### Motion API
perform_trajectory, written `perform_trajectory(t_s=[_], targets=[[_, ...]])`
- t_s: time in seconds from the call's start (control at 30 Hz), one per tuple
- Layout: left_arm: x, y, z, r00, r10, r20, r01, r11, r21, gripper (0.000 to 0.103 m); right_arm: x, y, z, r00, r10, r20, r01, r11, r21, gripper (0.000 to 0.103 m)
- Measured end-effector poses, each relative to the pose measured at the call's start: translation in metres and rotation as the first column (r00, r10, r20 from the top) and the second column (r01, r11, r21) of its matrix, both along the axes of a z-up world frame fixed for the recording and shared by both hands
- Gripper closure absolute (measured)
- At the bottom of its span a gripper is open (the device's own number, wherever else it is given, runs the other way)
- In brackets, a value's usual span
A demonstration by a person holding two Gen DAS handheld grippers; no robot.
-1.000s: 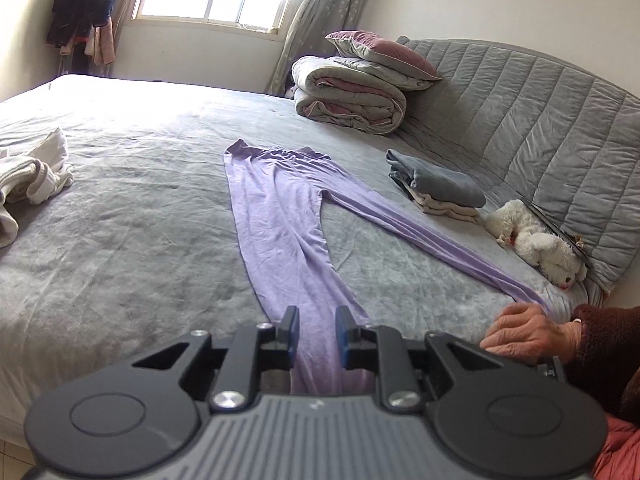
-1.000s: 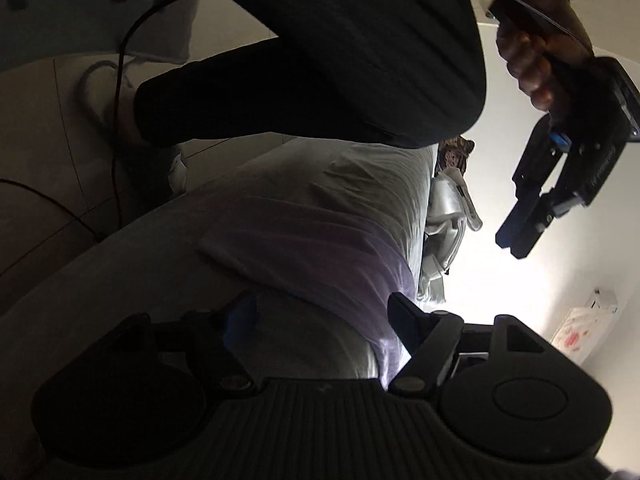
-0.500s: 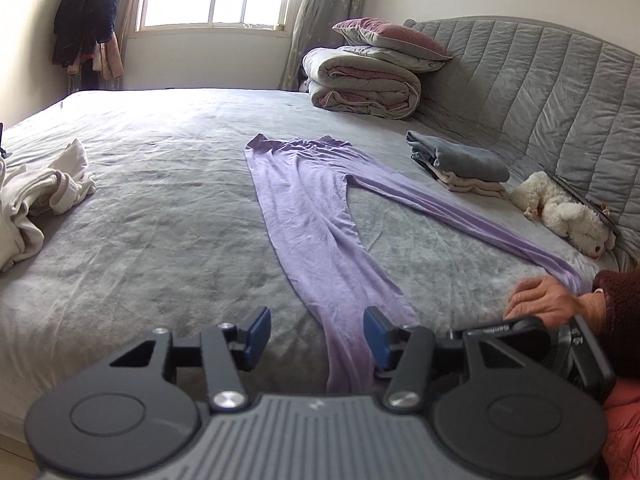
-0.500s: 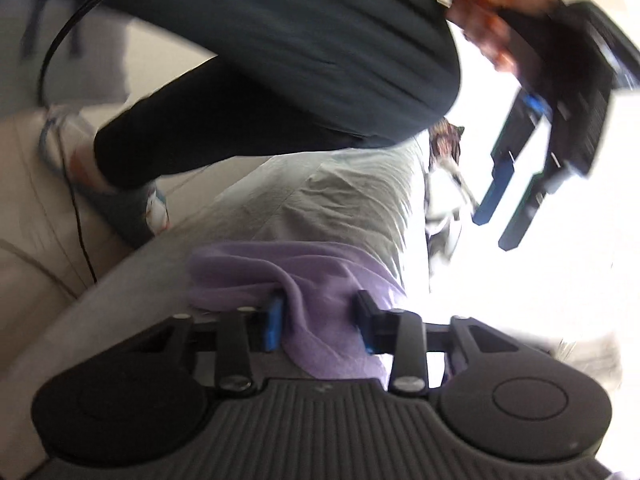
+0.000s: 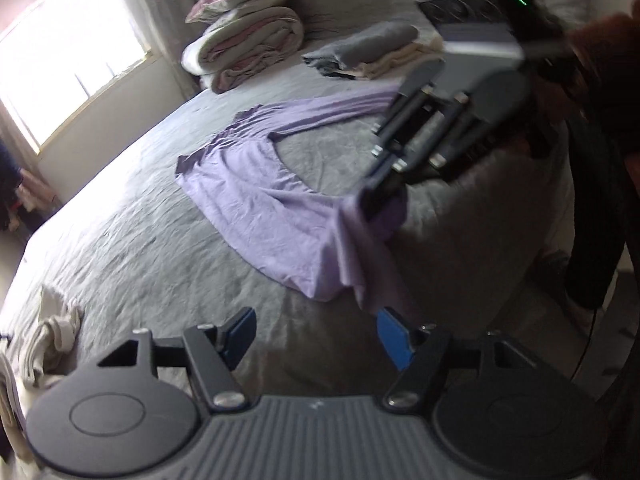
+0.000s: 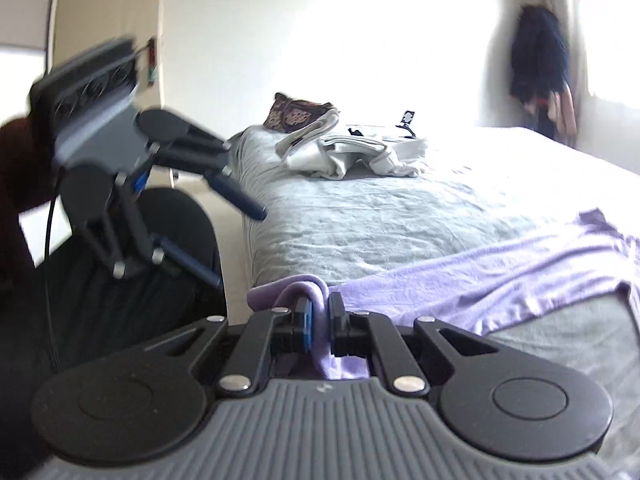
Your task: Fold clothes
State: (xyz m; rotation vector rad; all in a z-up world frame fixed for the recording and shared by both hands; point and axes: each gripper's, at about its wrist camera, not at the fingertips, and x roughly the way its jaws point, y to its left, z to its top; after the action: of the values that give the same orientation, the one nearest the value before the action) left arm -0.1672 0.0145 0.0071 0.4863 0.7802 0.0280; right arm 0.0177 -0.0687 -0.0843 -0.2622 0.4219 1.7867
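Purple leggings [image 5: 256, 192] lie spread on the grey bed [image 5: 132, 240], waist toward the window. My right gripper [image 6: 318, 320] is shut on the end of one leg, and the fabric bunches up between its pads. In the left wrist view the right gripper [image 5: 380, 200] holds that leg end lifted above the bed, with cloth hanging below it. My left gripper [image 5: 316, 336] is open and holds nothing, just short of the hanging cloth. From the right wrist view the left gripper [image 6: 238, 246] hovers off the bed's edge.
Crumpled white clothes [image 6: 352, 152] lie near the bed's far corner, beside a patterned bag [image 6: 296, 110]. A folded grey and cream stack [image 5: 368, 48] and a rolled duvet with pillow [image 5: 248, 40] sit by the headboard. A person's dark-clothed legs [image 6: 120, 300] stand at the bedside.
My left gripper let go of the leg end, opened wide and swung aside. My right gripper closed on that leg end and lifted it off the bed.
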Motion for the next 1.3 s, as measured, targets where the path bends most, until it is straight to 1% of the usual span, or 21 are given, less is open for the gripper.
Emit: perform_trajectory(t_s=[0.07, 0.1, 0.13, 0.17, 0.23, 0.27, 0.3, 0.33, 0.37, 0.4, 0.5, 0.57, 0.6, 0.73, 0.83, 0.9, 0.97, 1.07, 1.13, 1.27, 1.3], targets=[[0.007, -0.012, -0.010, 0.996, -0.072, -0.053, 0.077, 0.992, 0.102, 0.034, 0.021, 0.004, -0.003, 0.987, -0.063, -0.147, 0.057, 0.997, -0.046, 0.095], [0.009, -0.019, -0.014, 0.993, -0.094, -0.074, 0.105, 0.983, 0.151, 0.034, 0.030, 0.004, -0.004, 0.973, -0.121, -0.196, 0.109, 0.991, -0.071, 0.095], [0.013, -0.021, -0.017, 0.990, -0.108, -0.087, 0.123, 0.975, 0.185, 0.034, 0.037, 0.007, -0.005, 0.959, -0.167, -0.229, 0.147, 0.984, -0.102, 0.090], [0.016, -0.023, -0.019, 0.989, -0.118, -0.093, 0.135, 0.970, 0.201, 0.034, 0.041, 0.010, -0.005, 0.953, -0.201, -0.229, 0.174, 0.976, -0.132, 0.084], [0.023, -0.027, -0.020, 0.987, -0.136, -0.088, 0.154, 0.960, 0.233, 0.034, 0.042, 0.008, -0.003, 0.948, -0.255, -0.189, 0.225, 0.960, -0.166, 0.082], [0.025, -0.029, -0.021, 0.986, -0.149, -0.081, 0.165, 0.952, 0.258, 0.034, 0.040, 0.004, -0.001, 0.949, -0.266, -0.169, 0.239, 0.957, -0.167, 0.075], [0.026, -0.032, -0.023, 0.983, -0.167, -0.075, 0.182, 0.941, 0.286, 0.034, 0.039, 0.001, 0.000, 0.950, -0.273, -0.150, 0.248, 0.955, -0.163, 0.064], [0.026, -0.034, -0.024, 0.980, -0.186, -0.071, 0.199, 0.929, 0.312, 0.034, 0.039, -0.001, -0.001, 0.952, -0.275, -0.133, 0.254, 0.955, -0.156, 0.034], [0.027, -0.036, -0.025, 0.976, -0.206, -0.071, 0.218, 0.918, 0.330, 0.034, 0.039, -0.003, -0.001, 0.955, -0.273, -0.113, 0.256, 0.956, -0.143, 0.024], [0.028, -0.037, -0.027, 0.971, -0.226, -0.079, 0.239, 0.908, 0.344, 0.033, 0.039, -0.005, -0.001, 0.960, -0.266, -0.090, 0.254, 0.959, -0.126, 0.020], [0.027, -0.040, -0.035, 0.952, -0.279, -0.127, 0.306, 0.869, 0.390, 0.032, 0.038, -0.007, -0.002, 0.967, -0.251, -0.036, 0.247, 0.965, -0.088, 0.020], [0.024, -0.040, -0.039, 0.935, -0.319, -0.157, 0.355, 0.831, 0.429, 0.032, 0.043, 0.001, -0.006, 0.965, -0.261, -0.027, 0.258, 0.963, -0.079, 0.020], [0.022, -0.040, -0.040, 0.927, -0.338, -0.164, 0.375, 0.817, 0.438, 0.031, 0.047, 0.003, -0.007, 0.962, -0.272, -0.038, 0.268, 0.960, -0.077, 0.020], [0.018, -0.041, -0.043, 0.891, -0.406, -0.202, 0.452, 0.755, 0.474, 0.030, 0.066, -0.003, -0.005, 0.937, -0.329, -0.118, 0.322, 0.944, -0.078, 0.020], [0.018, -0.043, -0.044, 0.879, -0.426, -0.216, 0.476, 0.742, 0.472, 0.031, 0.078, -0.008, -0.004, 0.916, -0.360, -0.178, 0.351, 0.933, -0.080, 0.020], [0.018, -0.045, -0.045, 0.870, -0.439, -0.225, 0.492, 0.733, 0.470, 0.031, 0.083, -0.010, -0.003, 0.907, -0.369, -0.203, 0.360, 0.930, -0.079, 0.020], [0.018, -0.046, -0.045, 0.861, -0.452, -0.234, 0.507, 0.724, 0.468, 0.031, 0.082, -0.010, -0.002, 0.908, -0.368, -0.200, 0.359, 0.930, -0.077, 0.020], [0.018, -0.048, -0.046, 0.847, -0.471, -0.247, 0.530, 0.710, 0.464, 0.025, 0.080, -0.009, -0.001, 0.912, -0.363, -0.189, 0.356, 0.932, -0.073, 0.020], [0.018, -0.049, -0.046, 0.840, -0.481, -0.251, 0.541, 0.704, 0.460, 0.025, 0.079, -0.008, -0.001, 0.916, -0.356, -0.184, 0.349, 0.934, -0.073, 0.020], [0.018, -0.045, -0.041, 0.851, -0.473, -0.230, 0.525, 0.738, 0.424, 0.027, 0.080, -0.008, -0.003, 0.915, -0.354, -0.194, 0.345, 0.935, -0.079, 0.020], [0.020, -0.043, -0.037, 0.854, -0.471, -0.222, 0.520, 0.751, 0.407, 0.028, 0.080, -0.008, -0.003, 0.915, -0.354, -0.196, 0.345, 0.935, -0.080, 0.020]])
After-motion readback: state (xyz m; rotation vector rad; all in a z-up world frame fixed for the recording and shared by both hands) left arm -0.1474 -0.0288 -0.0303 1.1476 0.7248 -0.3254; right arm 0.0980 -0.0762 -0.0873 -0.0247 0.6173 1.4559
